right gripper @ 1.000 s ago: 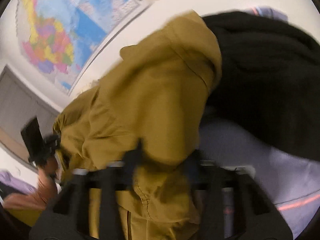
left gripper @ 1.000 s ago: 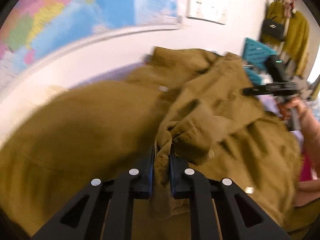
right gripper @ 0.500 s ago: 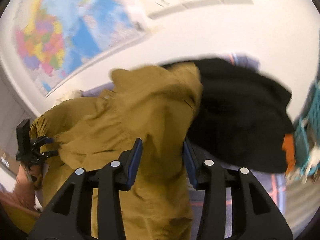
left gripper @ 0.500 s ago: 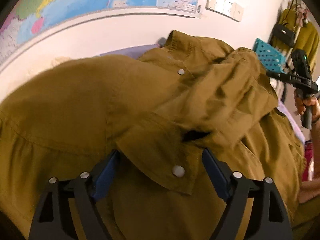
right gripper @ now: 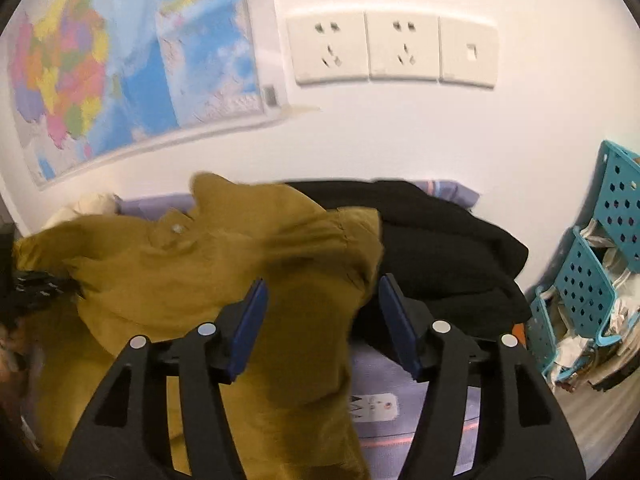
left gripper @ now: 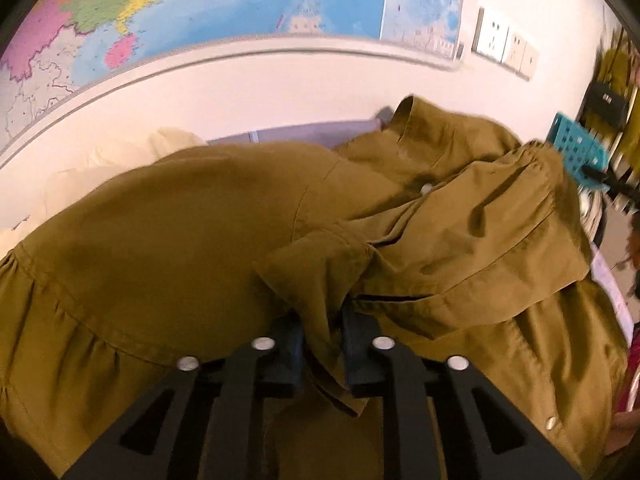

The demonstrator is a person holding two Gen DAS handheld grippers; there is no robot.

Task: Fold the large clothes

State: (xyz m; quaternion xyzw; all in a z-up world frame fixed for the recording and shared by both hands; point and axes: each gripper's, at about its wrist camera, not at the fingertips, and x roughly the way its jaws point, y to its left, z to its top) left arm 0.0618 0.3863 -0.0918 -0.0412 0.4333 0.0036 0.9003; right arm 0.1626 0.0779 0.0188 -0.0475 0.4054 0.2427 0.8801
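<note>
1. Big olive-mustard cotton shirt with snap buttons (left gripper: 208, 240), sprawled in a half-folded heap over a lilac-sheeted bed (right gripper: 404, 364) pushed against the white wall. Collar end toward the wall, one sleeve flopped across the front.
2. Pile of black clothing (right gripper: 440, 248) right beside the shirt on the far-right side, touching its edge. Likely to get dragged along if the next fold sweeps that way.
3. Colourful wall map (left gripper: 240, 4) and a row of white wall sockets (right gripper: 392, 48) above the bed, well clear of everything. Not in the way.
4. Teal perforated plastic baskets (right gripper: 592, 288) off the bed's right end, stuffed with papers. Only a snag risk on a wide swing.
5. Cream pillow-ish lump (left gripper: 132, 152) behind the shirt by the wall, partly hidden.
6. Left gripper (left gripper: 322, 344): just been closing, now clenched on a bunched sleeve cuff pinched between its fingers. Thin bite near the hem, so could slip out on a hard pull, or haul the whole front panel and wreck the fold.
7. Right gripper (right gripper: 320, 328): just been opening, fingers spread apart, shirt fabric lying below and between them but nothing pressed. Released, by the look of it. Loose cloth could catch on a pad and lift off with it.
</note>
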